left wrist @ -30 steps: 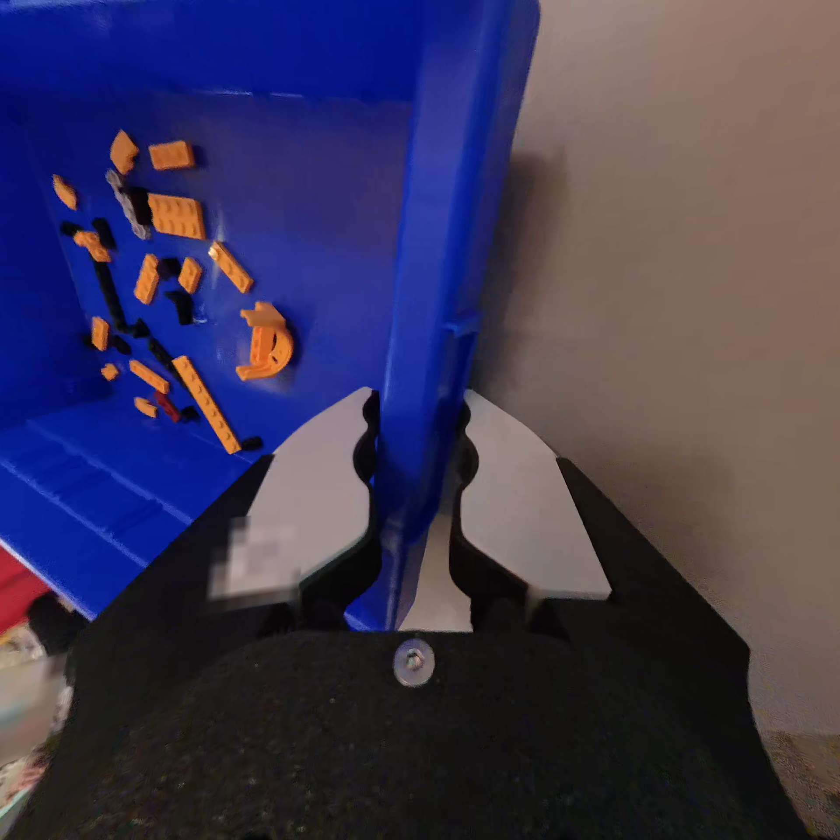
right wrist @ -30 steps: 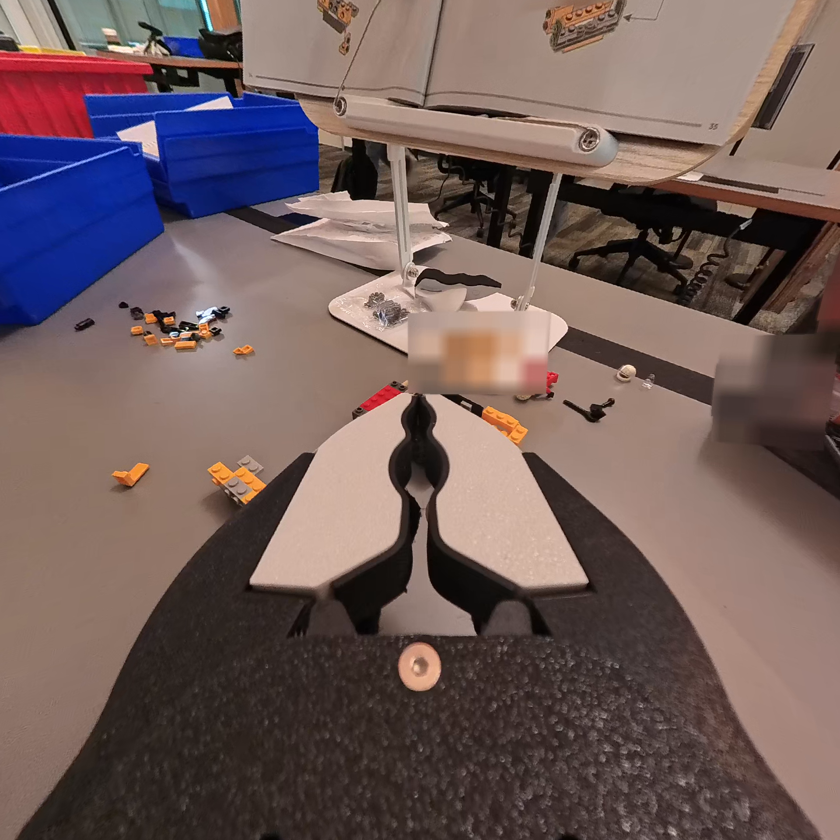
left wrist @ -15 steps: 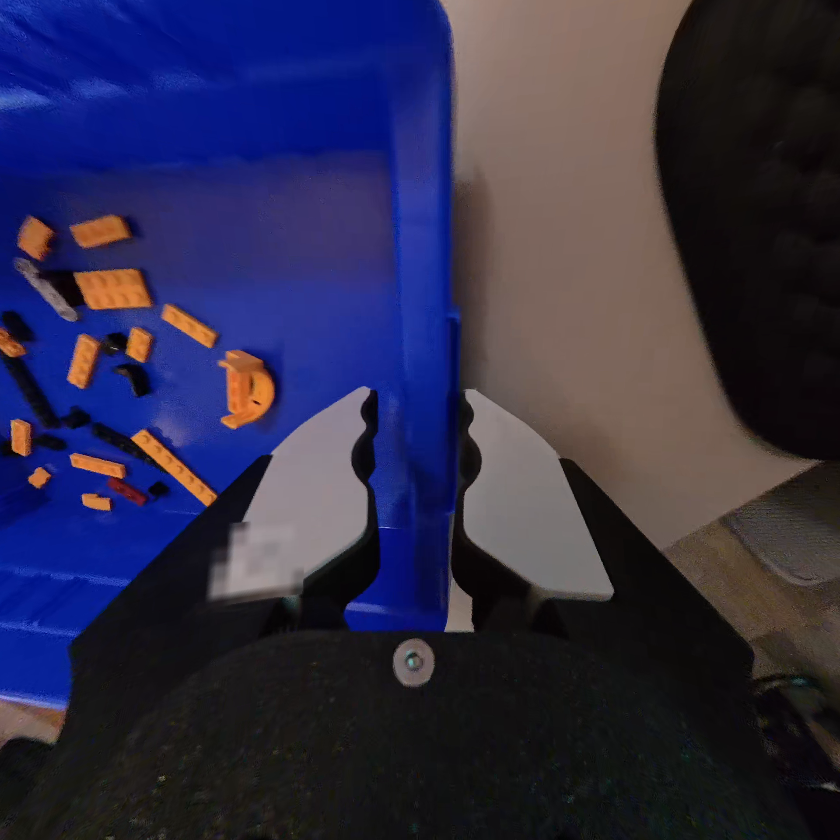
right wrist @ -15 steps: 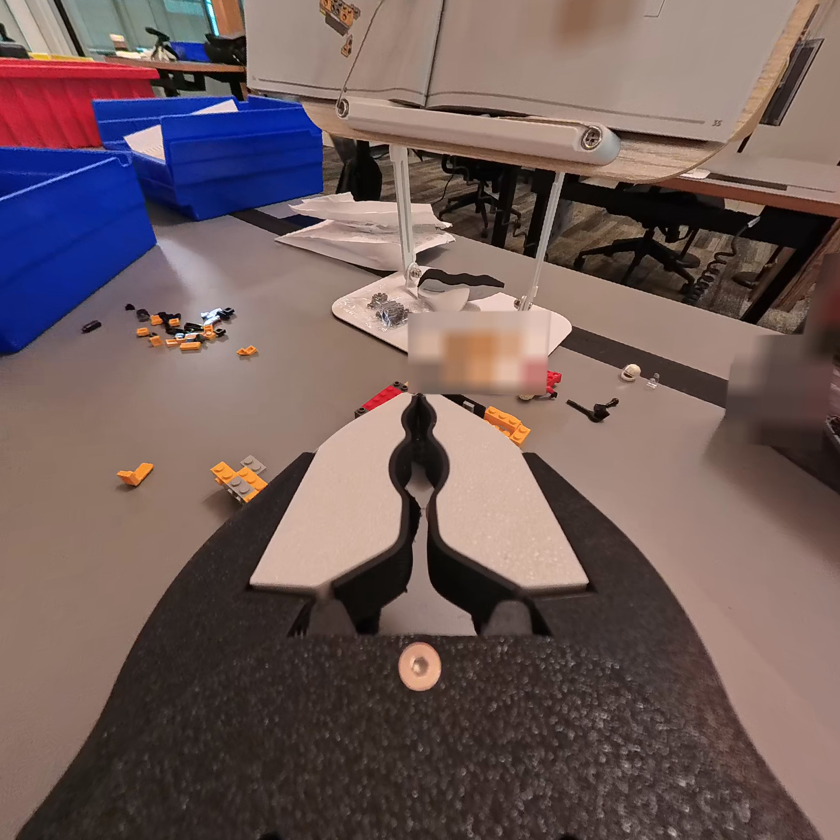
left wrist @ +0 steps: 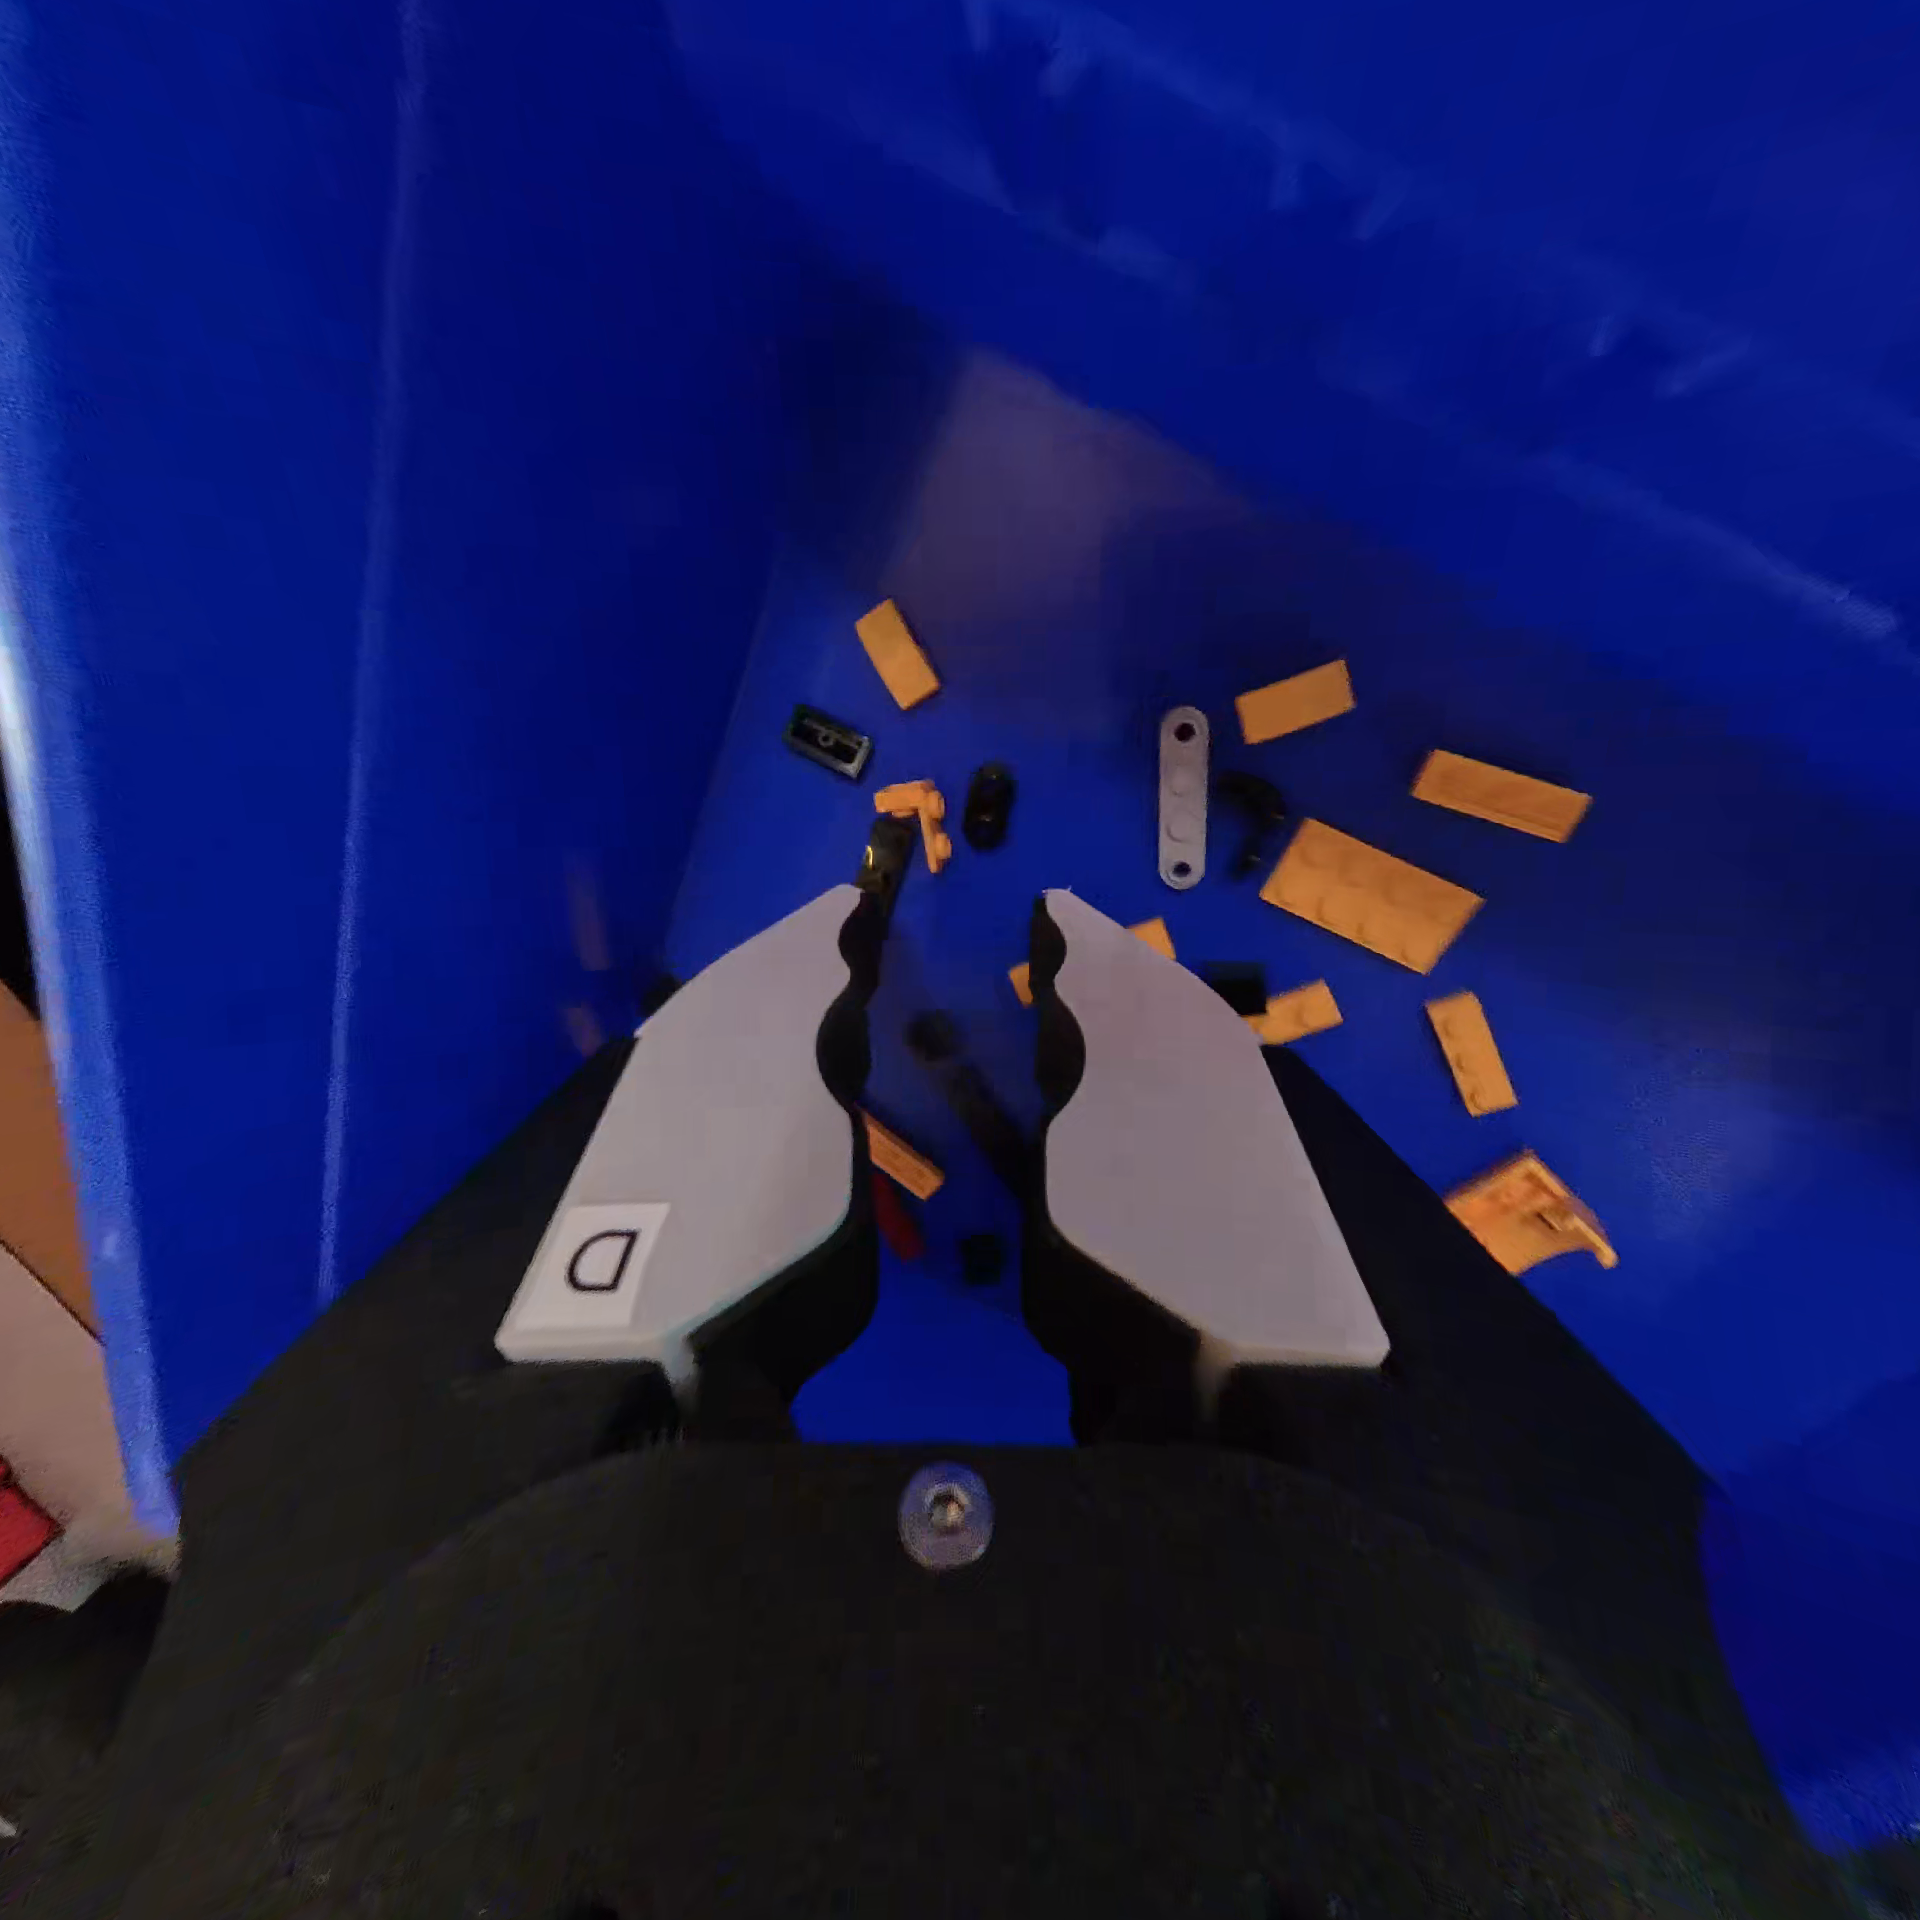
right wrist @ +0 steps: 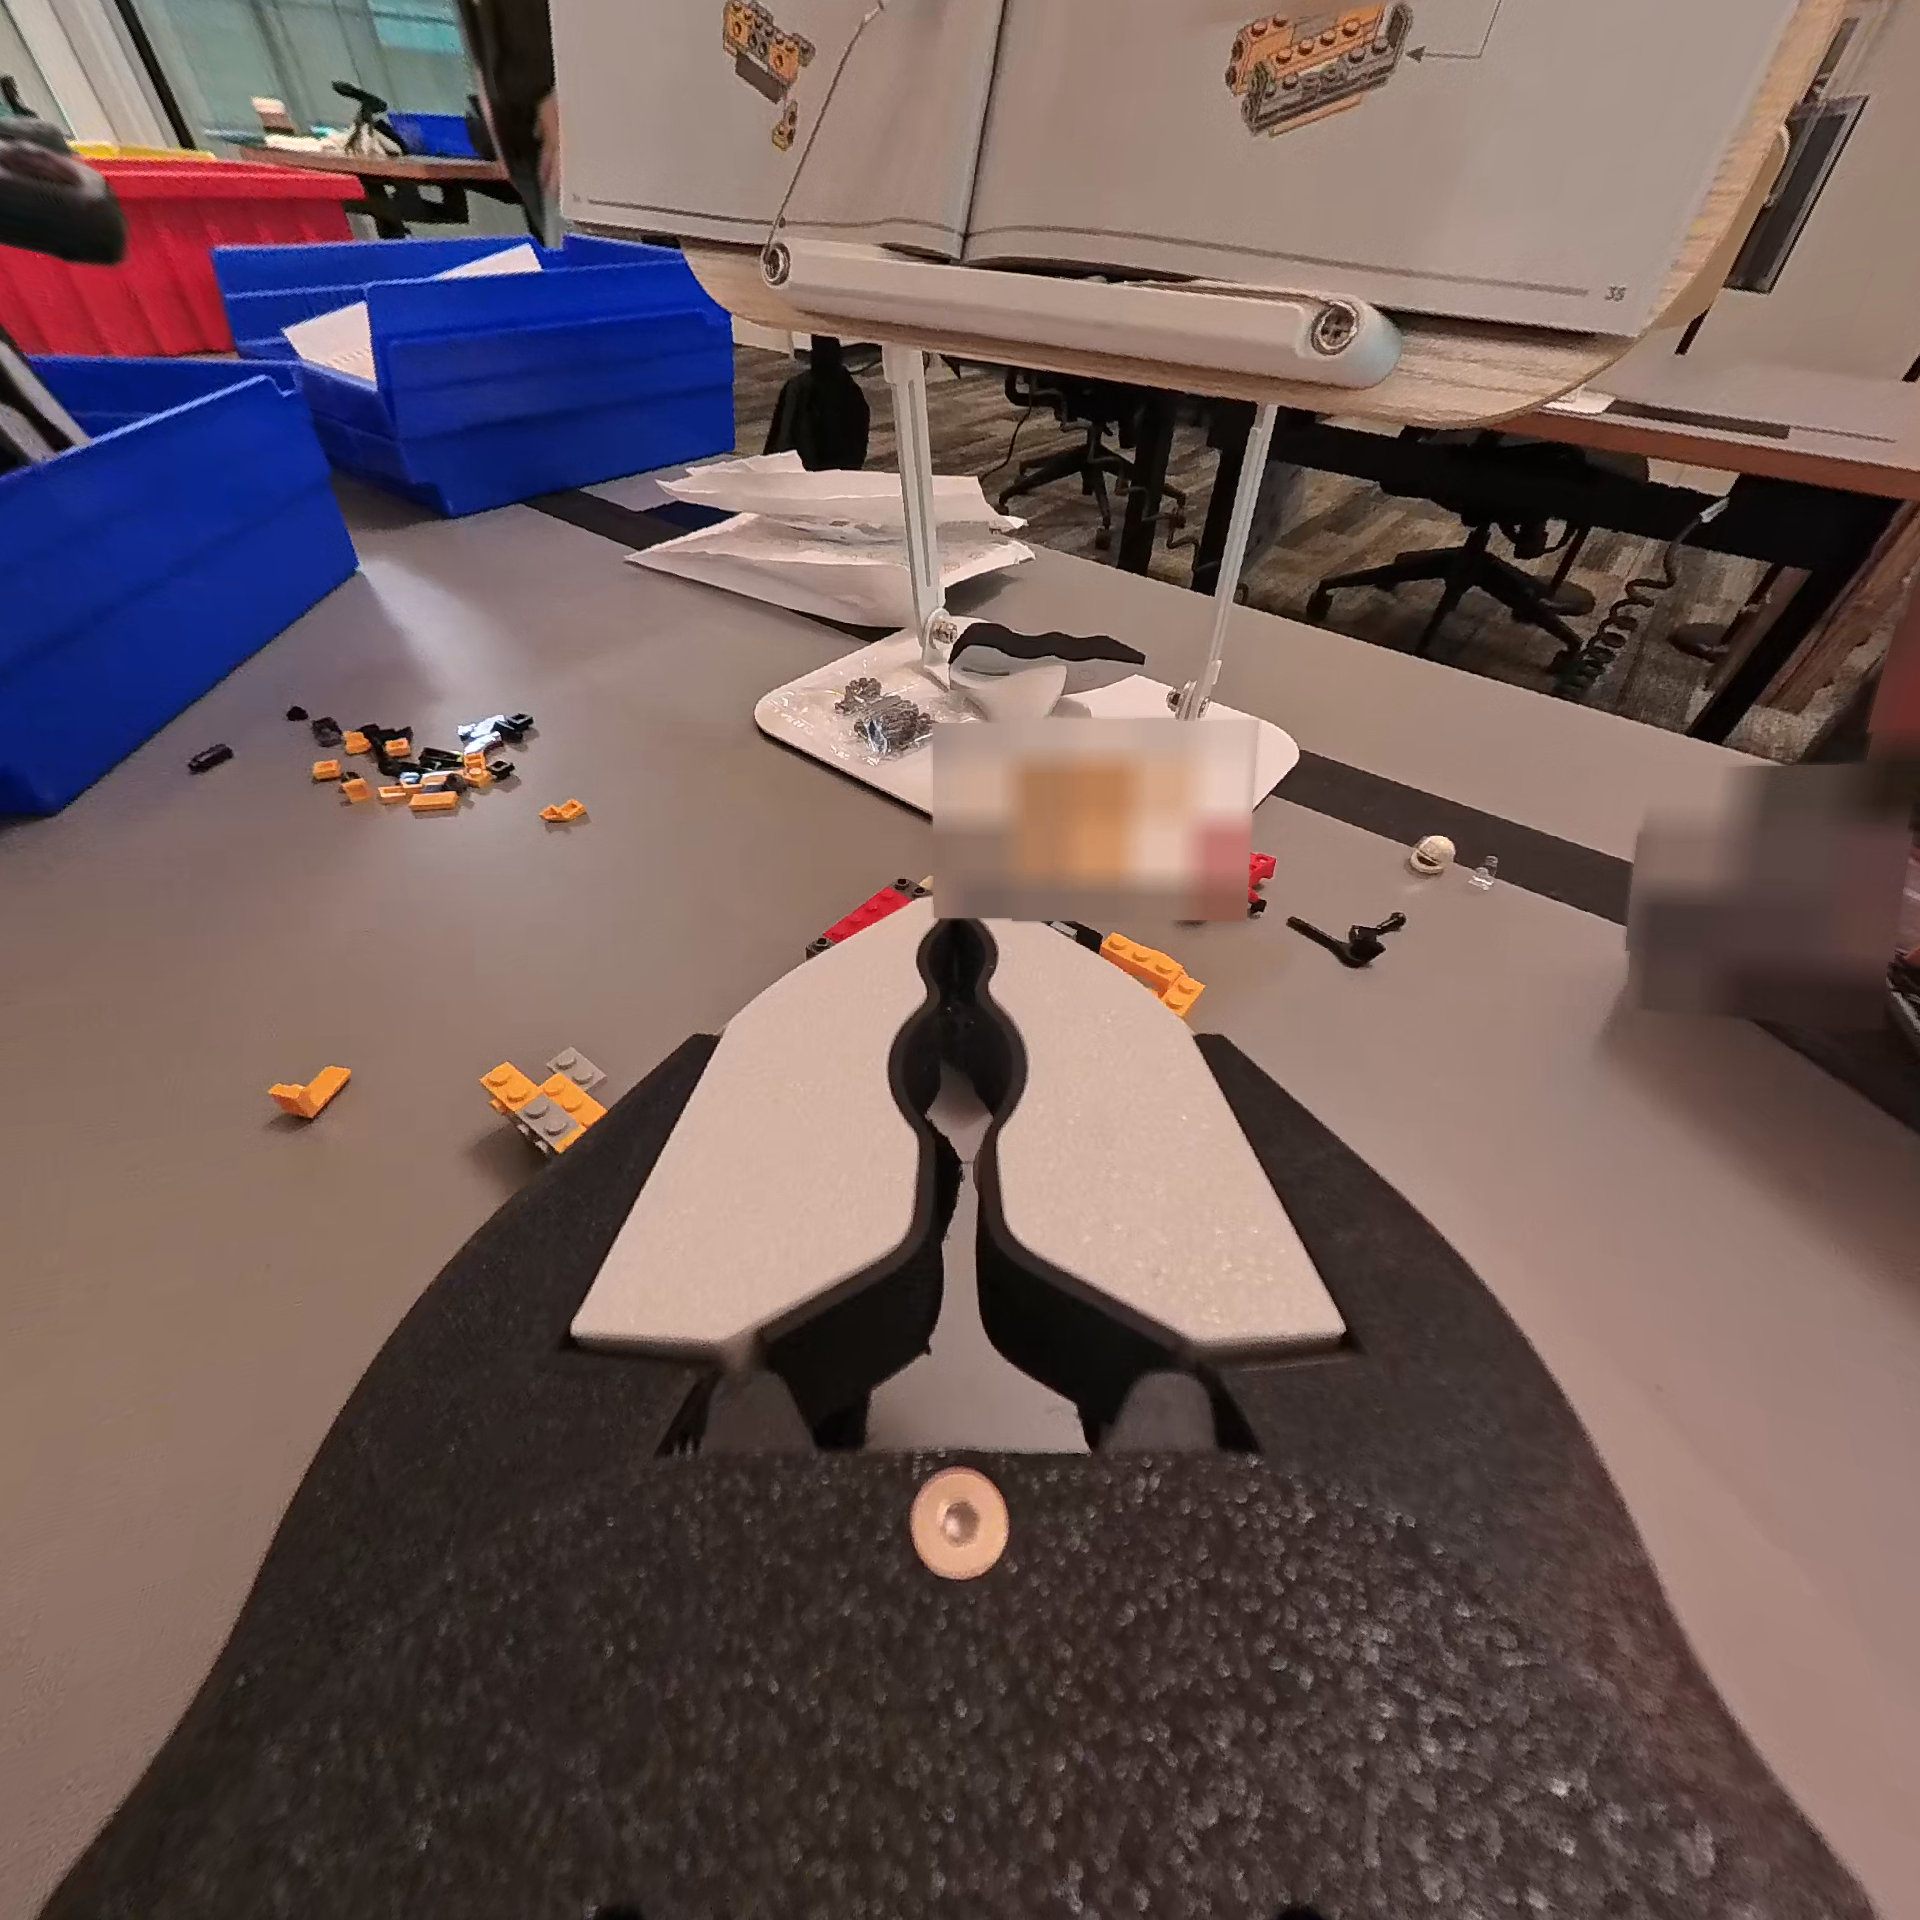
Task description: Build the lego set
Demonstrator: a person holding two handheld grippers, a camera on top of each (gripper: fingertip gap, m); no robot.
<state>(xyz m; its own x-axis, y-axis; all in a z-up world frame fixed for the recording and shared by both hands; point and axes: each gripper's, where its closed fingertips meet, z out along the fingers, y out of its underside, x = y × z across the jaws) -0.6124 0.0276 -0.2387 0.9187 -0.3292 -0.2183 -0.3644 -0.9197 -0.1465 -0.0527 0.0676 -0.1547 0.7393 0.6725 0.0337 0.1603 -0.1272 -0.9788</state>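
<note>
Blue bin wall is released; the left gripper now hangs spread over loose orange plates at frame centre, ready to pick. Right gripper stays pressed together, empty.

Past the desk's far edge — office chairs and another desk on a patterned floor. A red bin stands by the far left corner (partly hidden), and white papers lie near the far edge.
</note>
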